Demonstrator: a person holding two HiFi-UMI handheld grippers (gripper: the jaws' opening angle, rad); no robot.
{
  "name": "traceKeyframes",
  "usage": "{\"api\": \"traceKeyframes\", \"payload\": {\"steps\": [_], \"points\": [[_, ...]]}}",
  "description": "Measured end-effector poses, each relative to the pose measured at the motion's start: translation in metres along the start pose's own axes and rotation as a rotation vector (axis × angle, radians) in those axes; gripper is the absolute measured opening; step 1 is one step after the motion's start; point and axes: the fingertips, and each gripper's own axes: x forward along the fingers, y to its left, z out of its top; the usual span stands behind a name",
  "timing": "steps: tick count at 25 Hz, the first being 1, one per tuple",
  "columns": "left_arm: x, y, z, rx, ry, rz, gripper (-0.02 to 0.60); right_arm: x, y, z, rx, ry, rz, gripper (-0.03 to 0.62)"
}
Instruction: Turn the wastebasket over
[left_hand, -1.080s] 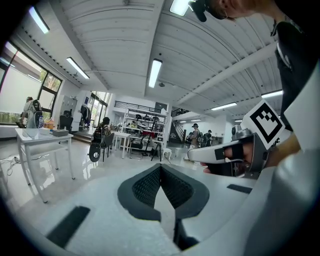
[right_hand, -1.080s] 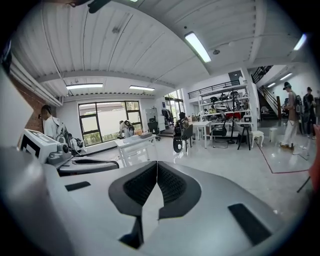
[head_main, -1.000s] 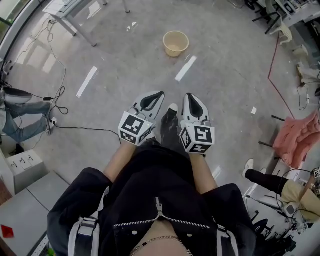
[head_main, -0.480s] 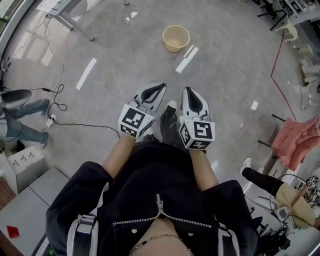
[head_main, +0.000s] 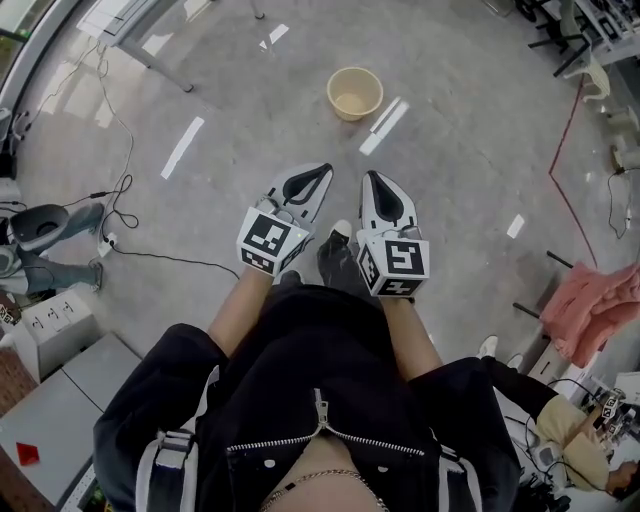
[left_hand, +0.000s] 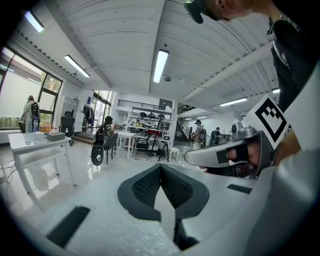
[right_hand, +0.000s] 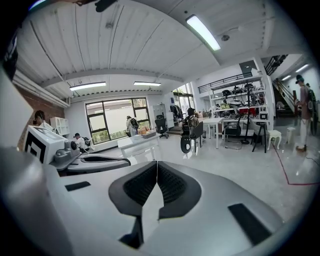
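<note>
Wastebasket (head_main: 354, 92) stands upright, mouth up, on the far floor, well apart from both grippers. The person (head_main: 300, 400) has been walking towards it, and the floor stripes (head_main: 182, 147) have shifted. Left gripper (head_main: 318, 176) and right gripper (head_main: 372, 184) are closed tight and empty, so I'd say the approach isn't finished.

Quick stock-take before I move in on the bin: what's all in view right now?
wastebasket: one, beige, upright on the floor ahead, mouth up
table: one, white top, far left
black cable: one, floor at left
red cable: one, floor at right
cloth: one, pink, right edge
cabinet: one, grey, lower left
bystanders: two, partly seen, left edge and lower right
jacket: one, black, worn by the person
left gripper: one, white and grey, shut, empty, short of the wastebasket
right gripper: one, white and grey, shut, empty, beside the left
</note>
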Motion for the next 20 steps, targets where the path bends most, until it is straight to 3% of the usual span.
{"api": "traceKeyframes", "payload": {"steps": [11,20], "points": [[0.085,0.016,0.015,-0.004,0.014,0.004,0.005,0.037,-0.076,0.02,0.023,0.004,-0.014,0.011],[0.11,0.036,0.021,-0.022,0.008,0.054,0.005,0.058,-0.104,0.019,0.052,0.016,-0.022,0.011]]}}
